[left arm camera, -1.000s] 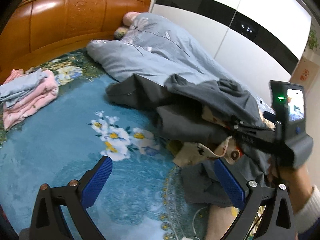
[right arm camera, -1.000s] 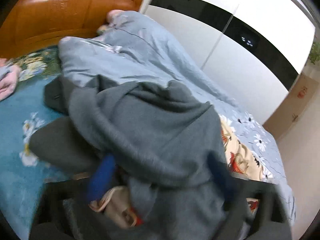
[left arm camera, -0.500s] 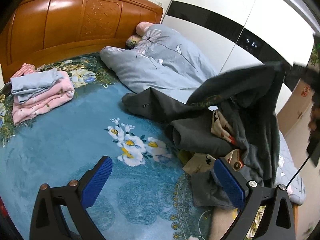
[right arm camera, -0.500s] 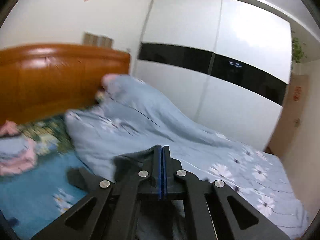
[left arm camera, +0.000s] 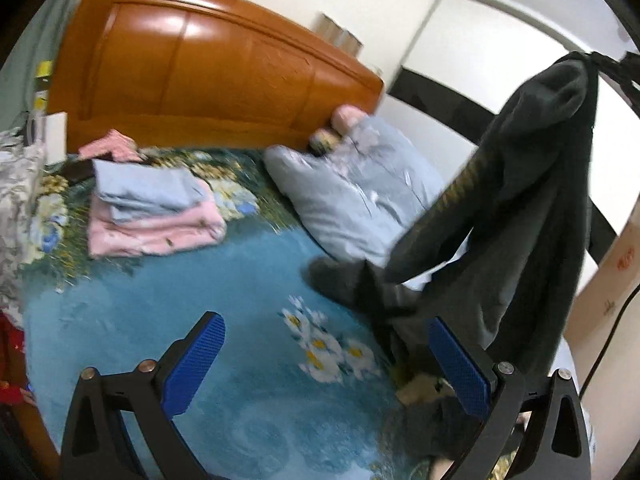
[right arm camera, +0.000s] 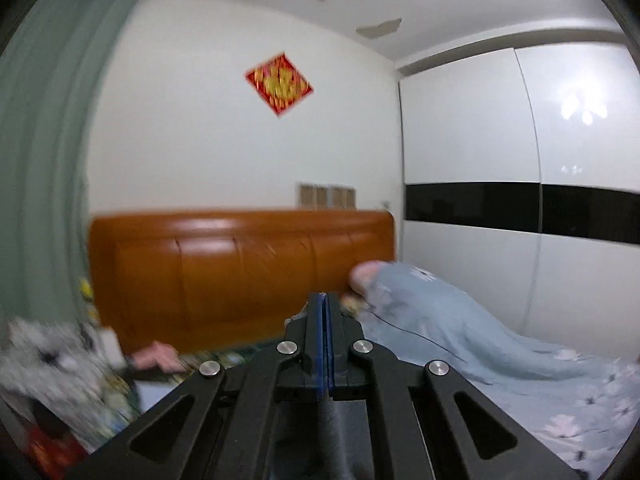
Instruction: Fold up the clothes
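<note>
Grey garment (left arm camera: pixel 532 216) hangs unfolded from my right gripper's (right arm camera: pixel 323 344) pinching fingers; left gripper (left arm camera: pixel 328 364) spread, folded stack (left arm camera: pixel 152 216) done.

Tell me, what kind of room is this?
A bedroom, it seems: a wooden headboard stands against the wall, a blue-grey quilt lies heaped on the bed, and a tall white wardrobe fills the side wall. Folded clothes sit stacked nearby.

Glossy orange wooden headboard (left arm camera: pixel 208 76) at eleven o'clock; matt dark grey knitted cloth garment (left arm camera: pixel 532 208) at three o'clock; plush teal floral bedspread (left arm camera: pixel 168 300); glossy white wardrobe doors (right arm camera: pixel 520 160).
</note>
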Action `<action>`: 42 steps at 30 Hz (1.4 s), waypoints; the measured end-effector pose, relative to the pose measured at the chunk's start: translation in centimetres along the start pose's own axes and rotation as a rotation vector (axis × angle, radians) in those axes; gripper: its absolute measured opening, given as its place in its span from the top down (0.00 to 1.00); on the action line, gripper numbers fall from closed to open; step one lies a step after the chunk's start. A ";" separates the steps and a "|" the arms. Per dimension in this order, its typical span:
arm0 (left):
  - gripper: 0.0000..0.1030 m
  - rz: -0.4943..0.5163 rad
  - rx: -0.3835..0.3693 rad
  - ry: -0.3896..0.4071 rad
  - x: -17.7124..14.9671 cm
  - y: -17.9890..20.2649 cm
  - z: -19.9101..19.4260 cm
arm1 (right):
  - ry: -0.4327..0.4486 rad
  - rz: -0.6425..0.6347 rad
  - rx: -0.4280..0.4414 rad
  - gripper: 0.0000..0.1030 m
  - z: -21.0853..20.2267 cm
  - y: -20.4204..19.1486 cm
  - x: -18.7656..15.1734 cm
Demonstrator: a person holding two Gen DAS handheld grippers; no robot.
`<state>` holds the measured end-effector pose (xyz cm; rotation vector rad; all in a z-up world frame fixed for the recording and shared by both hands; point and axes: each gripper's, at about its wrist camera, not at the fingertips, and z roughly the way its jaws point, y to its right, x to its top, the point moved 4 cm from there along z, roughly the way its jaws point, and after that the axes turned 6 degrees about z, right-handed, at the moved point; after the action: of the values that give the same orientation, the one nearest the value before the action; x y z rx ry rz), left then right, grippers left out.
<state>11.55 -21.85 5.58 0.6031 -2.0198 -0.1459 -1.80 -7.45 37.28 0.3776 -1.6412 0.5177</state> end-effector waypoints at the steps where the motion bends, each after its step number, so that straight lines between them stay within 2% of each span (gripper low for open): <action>1: 0.00 -0.003 0.006 0.011 0.4 -0.5 -0.5 | 0.010 0.016 0.005 1.00 -0.2 0.1 0.8; 4: 0.00 -0.013 -0.009 0.028 0.9 -1.5 -1.4 | -0.022 0.025 -0.049 1.00 0.4 1.5 0.3; 7: 0.00 -0.019 -0.032 -0.001 0.3 -2.1 -0.8 | -0.144 0.052 -0.114 0.99 1.9 5.0 -4.1; 8: 0.00 -0.016 -0.032 -0.023 -0.1 -2.2 -0.2 | -0.205 0.067 -0.147 0.99 2.6 6.7 -6.8; 10: 0.00 -0.003 -0.022 -0.085 -1.5 -2.2 1.3 | -0.367 0.122 -0.240 0.99 3.7 11.2 -14.3; 13: 0.00 0.007 -0.018 -0.210 -4.3 -2.3 4.3 | -0.590 0.210 -0.387 0.99 3.6 17.8 -25.0; 16: 0.00 -0.011 -0.008 -0.373 -7.6 -2.5 7.6 | -0.742 0.312 -0.493 0.99 1.4 23.2 -33.1; 17: 0.00 -0.013 -0.006 -0.409 -8.4 -2.5 8.4 | -0.769 0.333 -0.511 0.99 0.7 24.2 -34.6; 22: 0.00 -0.032 0.009 -0.485 -9.7 -2.6 10.5 | -0.790 0.338 -0.502 0.99 -2.0 25.4 -36.7; 27: 0.00 -0.138 -0.021 -0.548 -10.7 -3.0 12.1 | -0.829 0.221 -0.434 0.99 -3.0 23.4 -36.8; 29: 0.00 -0.193 -0.046 -0.564 -11.0 -2.9 12.4 | -0.813 0.194 -0.422 0.97 -3.5 22.5 -35.9; 30: 0.00 -0.224 -0.057 -0.569 -11.1 -3.0 12.7 | -0.801 0.181 -0.415 0.89 -3.7 22.1 -35.3; 31: 0.00 -0.254 -0.067 -0.573 -11.1 -3.1 13.0 | -0.788 0.167 -0.409 0.75 -4.0 21.7 -34.7; 32: 0.00 -0.292 -0.083 -0.578 -11.1 -3.1 13.3 | -0.779 0.154 -0.401 0.68 -4.0 21.3 -34.2; 33: 0.00 -0.336 -0.105 -0.578 -11.0 -3.2 13.7 | -0.774 0.137 -0.388 0.63 -3.6 20.7 -34.0; 37: 0.00 -0.516 -0.167 -0.571 -10.9 -3.3 15.5 | -0.800 0.008 -0.284 0.63 -0.3 16.8 -34.8; 41: 0.05 -0.637 -0.149 -0.626 -11.9 -3.5 18.0 | -0.888 -0.151 -0.169 0.63 4.8 12.0 -38.5; 42: 0.11 -0.647 -0.141 -0.641 -12.2 -3.5 18.4 | -0.912 -0.180 -0.143 0.63 5.9 11.0 -39.5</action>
<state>1.96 -21.72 -14.64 1.2151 -2.3040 -0.9633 -7.20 -3.39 -3.62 0.7107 -2.4676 0.0657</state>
